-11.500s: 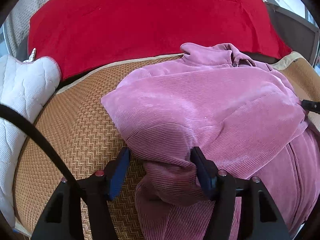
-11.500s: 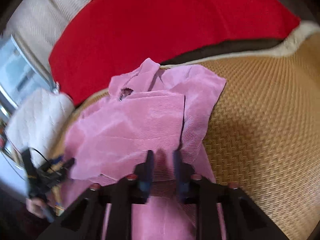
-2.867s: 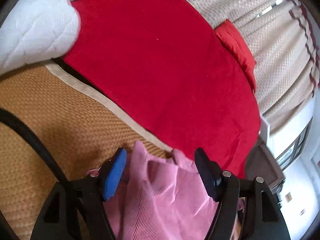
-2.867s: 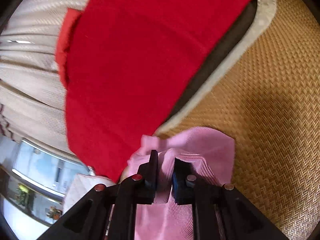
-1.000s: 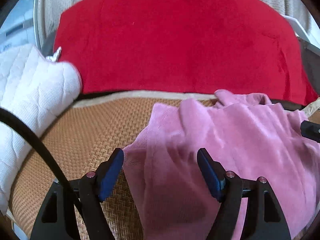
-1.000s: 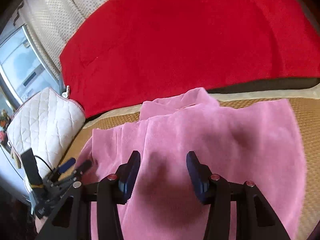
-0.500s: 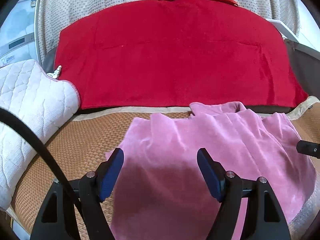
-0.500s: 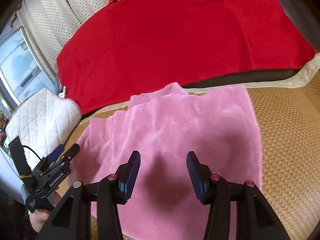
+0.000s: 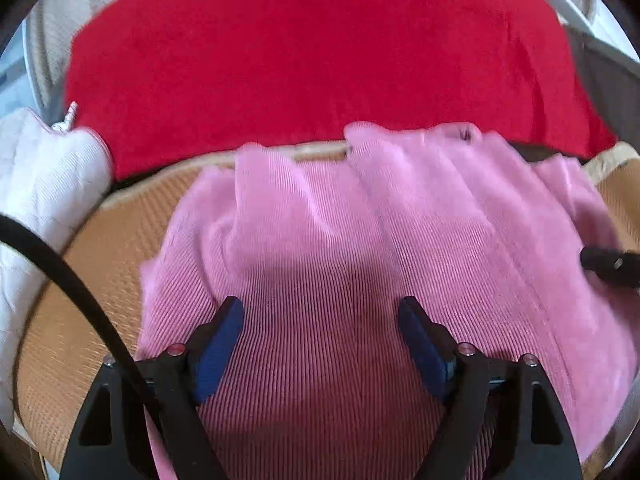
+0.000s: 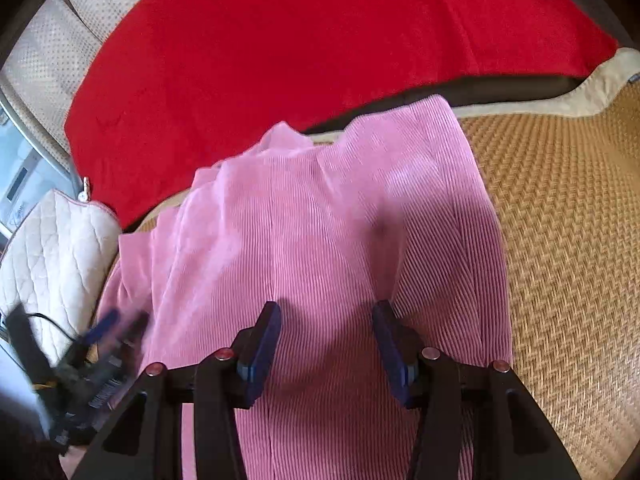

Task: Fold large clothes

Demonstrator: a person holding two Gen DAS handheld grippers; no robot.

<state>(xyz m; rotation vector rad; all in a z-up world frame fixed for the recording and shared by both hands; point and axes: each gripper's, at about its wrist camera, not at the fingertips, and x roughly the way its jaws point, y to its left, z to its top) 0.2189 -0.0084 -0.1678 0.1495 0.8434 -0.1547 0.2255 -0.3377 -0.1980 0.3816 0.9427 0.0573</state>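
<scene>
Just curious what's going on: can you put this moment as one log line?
step: pink garment spread on woven mat | left tool: opening, holding nothing | right tool: open, holding nothing | fold: not begun

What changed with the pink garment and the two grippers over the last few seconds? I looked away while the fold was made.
Both grippers let go: the right gripper, earlier clamped on the pink garment, stands open over it; the left gripper, jaws opening, holds nothing. The garment went from bunched and lifted to spread on the woven mat. Red blanket and white cushion stayed.
</scene>
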